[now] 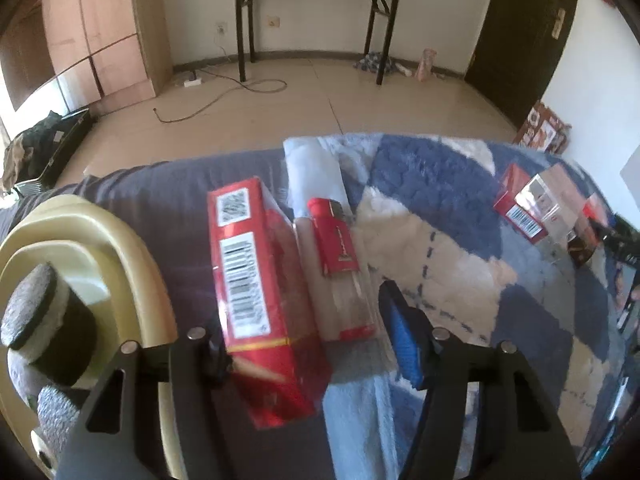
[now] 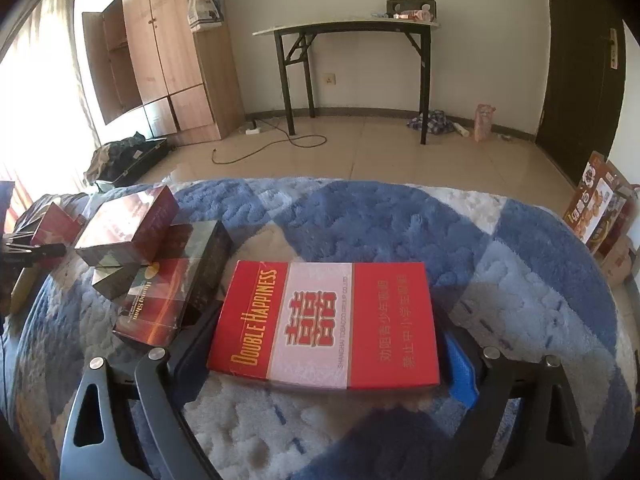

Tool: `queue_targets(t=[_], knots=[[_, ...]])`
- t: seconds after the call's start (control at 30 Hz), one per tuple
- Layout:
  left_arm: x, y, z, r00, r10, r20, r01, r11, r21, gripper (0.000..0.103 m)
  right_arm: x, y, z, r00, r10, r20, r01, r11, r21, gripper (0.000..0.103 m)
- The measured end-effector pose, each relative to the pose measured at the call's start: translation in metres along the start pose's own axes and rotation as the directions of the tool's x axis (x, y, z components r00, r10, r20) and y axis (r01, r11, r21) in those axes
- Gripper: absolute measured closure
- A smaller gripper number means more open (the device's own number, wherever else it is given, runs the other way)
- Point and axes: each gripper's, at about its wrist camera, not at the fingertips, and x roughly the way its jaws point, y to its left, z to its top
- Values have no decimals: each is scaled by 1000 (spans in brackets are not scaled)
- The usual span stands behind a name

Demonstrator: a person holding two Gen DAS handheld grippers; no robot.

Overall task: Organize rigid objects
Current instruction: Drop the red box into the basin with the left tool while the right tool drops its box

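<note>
Now both tongs bracket packs on the blue-and-white plush blanket point(image 2: 400, 216). My left gripper point(image 1: 304, 344), half open, straddles an upright red carton with barcode point(image 1: 256, 292) plus a red lighter point(image 1: 336, 240); pads not clearly pressing. My right gripper point(image 2: 324, 352), wide, flanks the flat red Double Happiness box point(image 2: 324, 320) near the blanket's front edge, probably to slide it toward the dark glossy boxes point(image 2: 160, 264) stacked at left.

A bedroom in a home: under the gripper lies a bed with a fleecy blue-and-white blanket point(image 2: 400, 216); ahead stand a wooden wardrobe point(image 2: 160, 60), a folding table point(image 2: 348, 28) against the wall, a tiled floor point(image 2: 380, 148), and a dark door point(image 2: 580, 60) to the right.
</note>
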Motion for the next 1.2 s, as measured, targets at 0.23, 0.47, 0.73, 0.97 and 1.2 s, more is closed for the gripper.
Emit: queue_targets(t=[0.23, 0.47, 0.73, 0.97, 1.2], knots=[[-11, 0, -1, 999, 32, 14, -33, 999, 21, 75, -6, -1, -2, 1000, 0, 11, 0, 1000, 5, 9], [-23, 7, -1, 995, 41, 92, -41, 999, 2, 79, -11, 1, 0, 999, 5, 39, -5, 1000, -7, 11], [-146, 15, -24, 958, 46, 285, -47, 999, -3, 80, -89, 39, 27, 974, 61, 218, -34, 991, -126, 11], [-208, 108, -56, 925, 232, 301, -193, 969, -154, 80, -93, 218, 77, 895, 419, 152, -319, 840, -438, 11], [-148, 201, -56, 948, 279, 153, -224, 926, -303, 80, -13, 400, 75, 804, 567, -182, -560, 617, -553, 11]])
